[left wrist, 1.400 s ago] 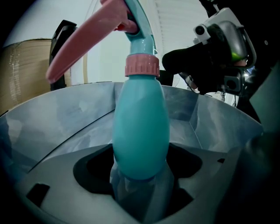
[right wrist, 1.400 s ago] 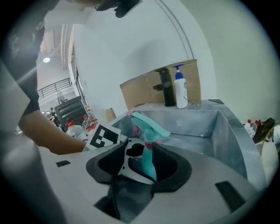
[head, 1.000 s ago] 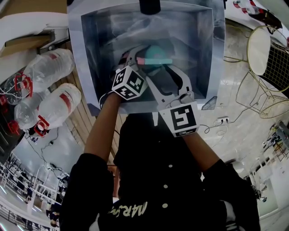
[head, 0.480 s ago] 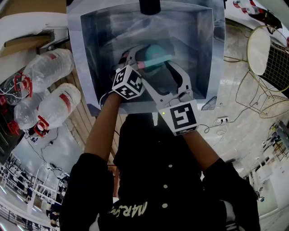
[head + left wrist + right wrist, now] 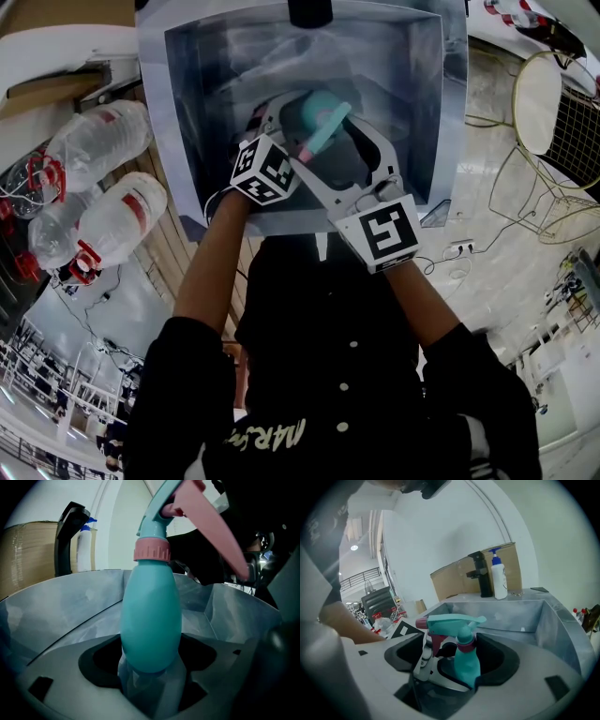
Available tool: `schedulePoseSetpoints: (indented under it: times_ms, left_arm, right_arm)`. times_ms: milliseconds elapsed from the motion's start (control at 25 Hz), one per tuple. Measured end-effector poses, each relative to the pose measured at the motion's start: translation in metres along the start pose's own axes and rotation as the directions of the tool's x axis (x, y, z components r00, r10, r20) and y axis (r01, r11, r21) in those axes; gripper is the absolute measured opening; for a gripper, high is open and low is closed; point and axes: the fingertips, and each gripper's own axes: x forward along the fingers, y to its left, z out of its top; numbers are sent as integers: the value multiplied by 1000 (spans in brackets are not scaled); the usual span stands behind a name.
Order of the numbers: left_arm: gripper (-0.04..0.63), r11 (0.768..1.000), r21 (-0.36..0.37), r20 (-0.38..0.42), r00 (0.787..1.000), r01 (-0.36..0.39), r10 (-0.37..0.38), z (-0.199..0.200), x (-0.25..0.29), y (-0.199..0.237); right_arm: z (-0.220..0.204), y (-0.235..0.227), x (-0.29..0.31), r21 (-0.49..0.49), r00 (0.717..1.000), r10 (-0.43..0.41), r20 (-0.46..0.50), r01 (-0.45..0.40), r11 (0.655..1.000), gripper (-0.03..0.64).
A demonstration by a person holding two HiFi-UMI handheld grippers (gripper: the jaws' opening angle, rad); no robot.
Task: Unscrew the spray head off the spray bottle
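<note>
Gripper views: dim, cool-toned, with heavy fisheye vignetting that goes black at the corners. The spray bottle looms near the left lens, softly focused. Head view: brighter, with pale floor at right, sheen on the steel sink, and strongly curved edges.

Mock kitchen set up inside a big hall: steel sink, black faucet and pump bottle at its far edge, mezzanine railing behind.

- In the head view, the spray head turns from level to a diagonal. Its pink nozzle tip now points lower left and its teal end upper right.
- The right gripper jaws have just been opening. They now stand wide either side of the spray head, clear of it.
</note>
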Motion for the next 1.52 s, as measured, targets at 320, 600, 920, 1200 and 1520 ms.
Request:
schedulePoseSetpoints:
  times_ms: [320, 600, 920, 1200, 1520]
  left_arm:
    - [388, 1000, -7, 11, 1000, 0, 0, 1, 0, 0]
    - [388, 1000, 1, 25, 1000, 1, -1, 7, 0, 0]
    - [388, 1000, 1, 24, 1000, 0, 0, 8, 0, -1]
    - [388, 1000, 1, 21, 1000, -1, 1, 7, 0, -1]
    - [388, 1000, 3, 17, 1000, 0, 0, 7, -1, -2]
  right_arm:
    - [5, -1, 6, -6, 999, -6, 35, 6, 1000, 359]
    - [5, -11, 4, 17, 998, -13, 57, 12, 1000, 334]
    - [7, -10, -5, -108, 997, 51, 62, -44, 993, 298]
    - [7, -18, -21, -100, 997, 34, 75, -26, 995, 178]
    - [3, -37, -27, -96, 997, -17, 72, 23, 995, 133]
